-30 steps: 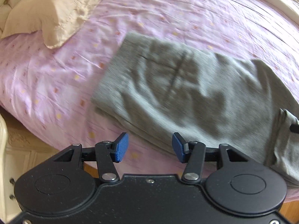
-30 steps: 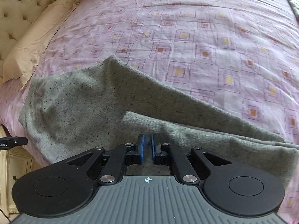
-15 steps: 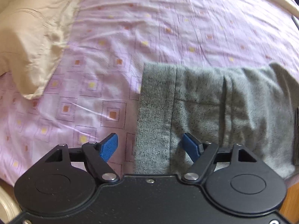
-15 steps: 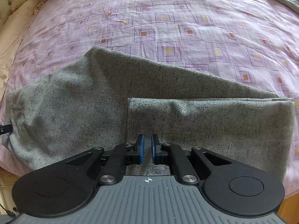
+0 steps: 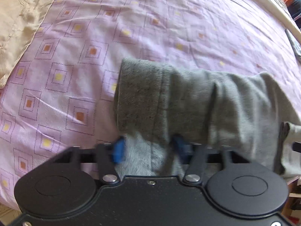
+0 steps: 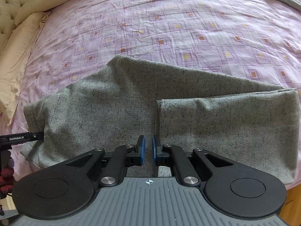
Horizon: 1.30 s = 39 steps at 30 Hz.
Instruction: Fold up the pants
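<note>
Grey pants (image 6: 116,111) lie on the pink sheet (image 6: 188,28) at the near edge of the bed, part folded.

The right wrist view shows the whole layout: a folded leg section (image 6: 225,124) lies doubled over the right half, its cut edge just ahead of the right gripper (image 6: 148,150), whose blue pads (image 6: 142,150) sit nearly pressed together with a slim gap and no cloth clearly between them; the left gripper's black tip (image 6: 20,138) touches the pants' left end. Only the left wrist view shows that end up close: the waistband (image 5: 139,98) bunches up over the left gripper (image 5: 148,148), whose pads (image 5: 118,150) are spread with cloth between them, motion-blurred. A beige pillow (image 5: 20,24) lies at the far left.
</note>
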Each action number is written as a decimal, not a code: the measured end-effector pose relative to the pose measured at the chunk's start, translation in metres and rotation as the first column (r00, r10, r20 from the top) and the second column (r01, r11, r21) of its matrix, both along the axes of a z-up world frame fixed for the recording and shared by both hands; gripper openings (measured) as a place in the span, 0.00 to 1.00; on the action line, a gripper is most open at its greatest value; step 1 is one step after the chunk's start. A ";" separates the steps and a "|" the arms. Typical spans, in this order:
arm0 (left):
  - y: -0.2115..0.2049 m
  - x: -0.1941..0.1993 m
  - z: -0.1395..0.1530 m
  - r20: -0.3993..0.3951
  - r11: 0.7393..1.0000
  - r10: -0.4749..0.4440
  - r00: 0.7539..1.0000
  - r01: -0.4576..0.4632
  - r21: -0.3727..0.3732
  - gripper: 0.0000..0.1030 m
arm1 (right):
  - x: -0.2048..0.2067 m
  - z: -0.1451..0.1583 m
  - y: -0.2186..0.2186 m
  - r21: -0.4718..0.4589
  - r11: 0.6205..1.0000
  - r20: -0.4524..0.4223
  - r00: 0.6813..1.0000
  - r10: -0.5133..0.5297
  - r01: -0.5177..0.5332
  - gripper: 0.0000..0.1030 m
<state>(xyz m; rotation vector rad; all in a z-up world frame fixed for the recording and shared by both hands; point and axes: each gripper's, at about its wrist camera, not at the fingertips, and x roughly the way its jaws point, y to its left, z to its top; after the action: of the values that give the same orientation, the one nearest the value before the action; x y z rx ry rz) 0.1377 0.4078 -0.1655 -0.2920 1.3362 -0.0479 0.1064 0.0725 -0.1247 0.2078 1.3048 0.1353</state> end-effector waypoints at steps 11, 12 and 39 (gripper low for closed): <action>0.000 -0.016 0.048 0.059 1.000 0.006 0.998 -0.007 0.022 0.29 | 0.055 -0.043 0.018 -0.030 0.998 -0.038 0.998 -0.047 0.046 0.08; -0.001 -0.017 0.051 0.064 1.000 0.008 0.998 -0.010 0.022 0.28 | 0.049 -0.046 0.020 -0.026 0.999 -0.049 0.998 -0.044 0.043 0.08; -0.231 -0.055 0.210 0.346 0.973 -0.203 0.916 0.148 0.178 0.13 | -0.040 -0.010 -0.104 0.233 0.972 0.053 0.998 0.026 -0.037 0.08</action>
<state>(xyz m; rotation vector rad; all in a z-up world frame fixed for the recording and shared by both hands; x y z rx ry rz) 0.0822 0.1769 0.0442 -0.0301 0.9869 -0.1463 0.0661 -0.0316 -0.1349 0.3825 1.2419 0.3204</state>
